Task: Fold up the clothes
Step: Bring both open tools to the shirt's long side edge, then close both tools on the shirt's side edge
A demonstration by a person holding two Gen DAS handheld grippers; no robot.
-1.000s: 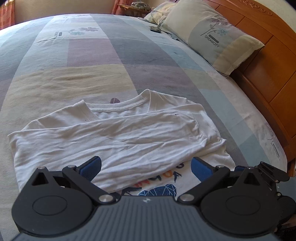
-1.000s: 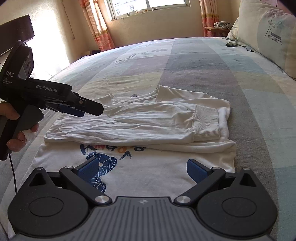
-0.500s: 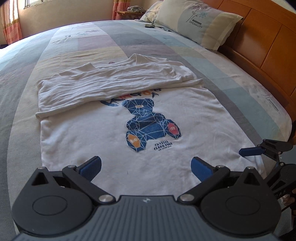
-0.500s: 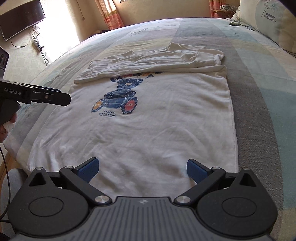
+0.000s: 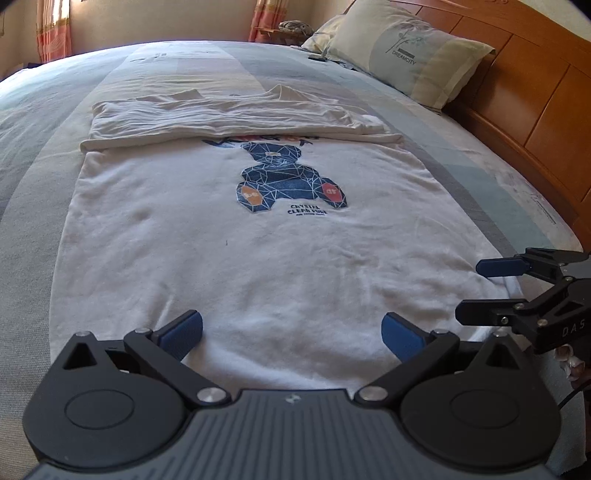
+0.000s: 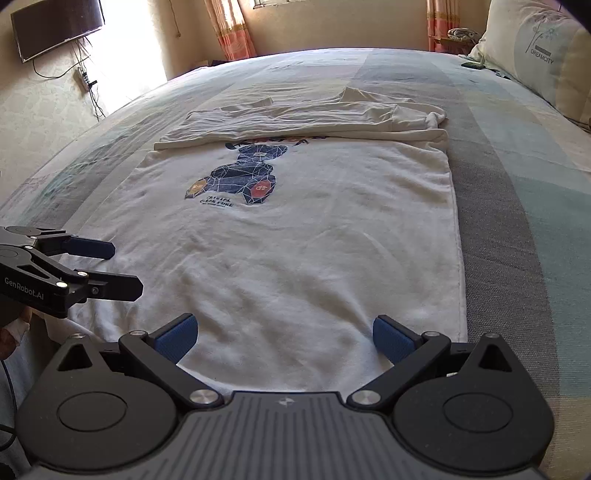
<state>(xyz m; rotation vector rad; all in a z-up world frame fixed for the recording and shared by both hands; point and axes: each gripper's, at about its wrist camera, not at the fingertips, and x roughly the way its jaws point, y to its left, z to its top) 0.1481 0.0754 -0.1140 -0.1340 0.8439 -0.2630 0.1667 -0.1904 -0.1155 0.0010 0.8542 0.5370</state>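
A white long-sleeved shirt (image 5: 258,236) with a blue bear print (image 5: 288,177) lies flat on the bed, its sleeves (image 5: 229,122) folded across the chest at the far end. It also shows in the right wrist view (image 6: 295,236). My left gripper (image 5: 291,330) is open and empty over the shirt's near hem, left part. My right gripper (image 6: 282,334) is open and empty over the hem's right part. Each gripper appears in the other's view, the right one (image 5: 476,288) and the left one (image 6: 122,267), both open.
The bed (image 5: 461,173) has a patchwork cover. Pillows (image 5: 410,55) lean on a wooden headboard (image 5: 535,96) at the right. A small dark object (image 6: 472,65) lies near the pillows. A wall television (image 6: 55,27) and curtains (image 6: 229,29) stand beyond the bed.
Both grippers have drawn back from the folded sleeves to the shirt's near hem. The whole shirt front with the bear print now shows. Both stay open.
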